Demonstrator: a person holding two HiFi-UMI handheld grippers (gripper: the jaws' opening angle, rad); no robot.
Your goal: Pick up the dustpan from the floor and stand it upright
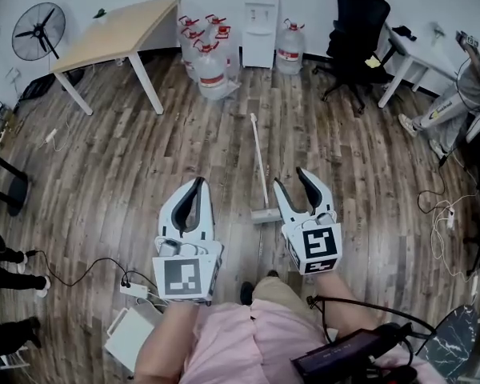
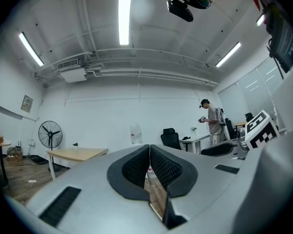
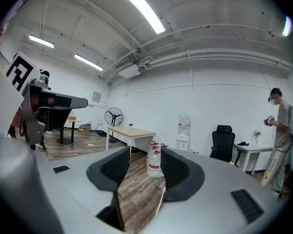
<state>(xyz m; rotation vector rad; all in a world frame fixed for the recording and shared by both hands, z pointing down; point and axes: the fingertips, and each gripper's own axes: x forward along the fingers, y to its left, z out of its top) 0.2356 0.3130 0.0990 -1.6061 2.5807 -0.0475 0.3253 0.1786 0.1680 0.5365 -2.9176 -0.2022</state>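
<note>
The dustpan (image 1: 265, 215) lies flat on the wood floor, its long white handle (image 1: 258, 154) pointing away from me. My left gripper (image 1: 198, 182) hangs above the floor to the left of the pan, jaws shut with nothing between them; in the left gripper view its pads (image 2: 136, 165) meet. My right gripper (image 1: 290, 179) is open just right of the pan and above it. The right gripper view shows that gripper (image 3: 145, 155) open over bare floor, with a thin strip of the white handle (image 3: 159, 199) by its right finger.
Several water bottles (image 1: 204, 53) stand beyond the handle's far end, beside a water dispenser (image 1: 260, 14). A wooden table (image 1: 120, 29) and a fan (image 1: 38, 30) are far left, an office chair (image 1: 356, 22) and a person (image 1: 464, 86) far right. A power strip (image 1: 133, 290) with cables lies near my feet.
</note>
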